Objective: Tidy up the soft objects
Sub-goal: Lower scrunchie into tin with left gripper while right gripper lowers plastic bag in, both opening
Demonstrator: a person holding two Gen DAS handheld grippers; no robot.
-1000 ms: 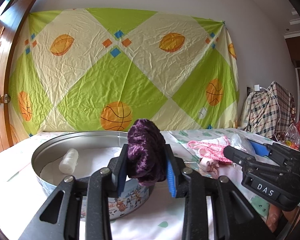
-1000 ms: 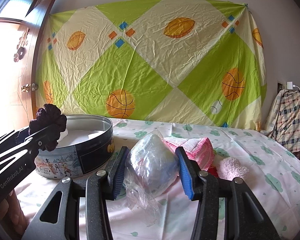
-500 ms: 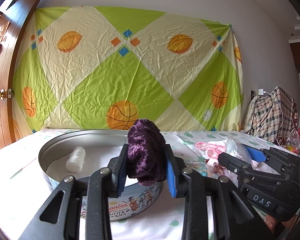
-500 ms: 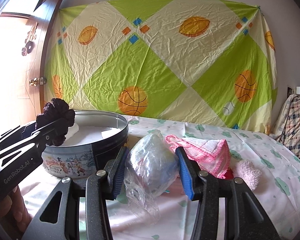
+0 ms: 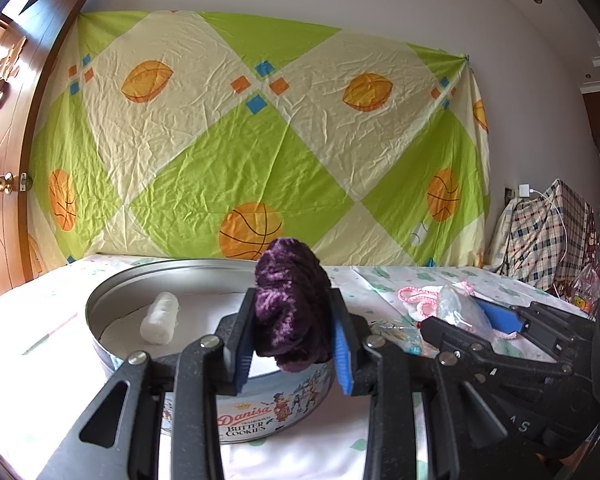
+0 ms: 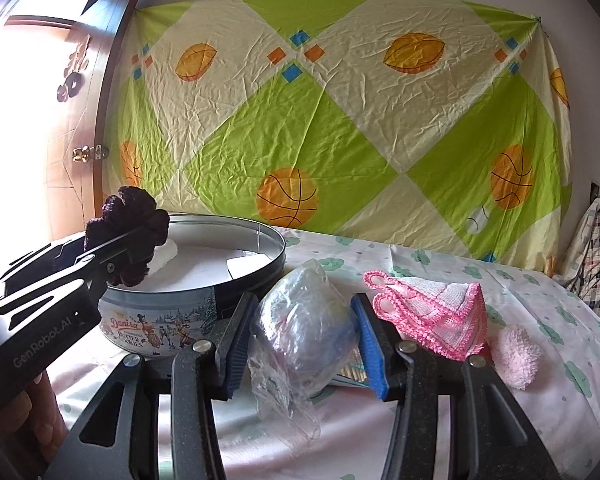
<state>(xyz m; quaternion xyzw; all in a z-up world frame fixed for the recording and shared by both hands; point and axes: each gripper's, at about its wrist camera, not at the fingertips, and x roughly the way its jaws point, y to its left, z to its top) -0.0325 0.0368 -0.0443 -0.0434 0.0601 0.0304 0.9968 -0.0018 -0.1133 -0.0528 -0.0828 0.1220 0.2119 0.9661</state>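
A bed [image 6: 540, 344] covered by a white sheet with green cloud prints carries everything, and a large green and cream cloth [image 5: 260, 140] printed with basketballs hangs on the wall behind it.

The round Danisa cookie tin [image 5: 260, 412] stands open on the bed, toward the left in both views. Inside it a small white roll [image 5: 161, 318] lies on the white liner, its long axis running from near to far in the left wrist view.

The left claw [image 5: 294, 340] is clamped on a purple knitted bundle [image 5: 290, 304]. The bundle sits squarely between the blue pads, standing taller than it is wide, its top well above the fingertips and its lower end hanging below them. It hangs over the tin's near rim.

The right claw [image 6: 306, 340] is clamped on a clear plastic bag [image 6: 306, 328] with something pale inside. The bag fills the gap between the pads, bulging upward past the tips, and its loose crinkled end trails down toward the camera. It is held above the bed, just right of the tin.

A pink-edged crocheted cloth [image 6: 440, 312] lies folded to the right of the bag, its point aimed right. A small fluffy pink piece [image 6: 516, 356] lies just beside that.
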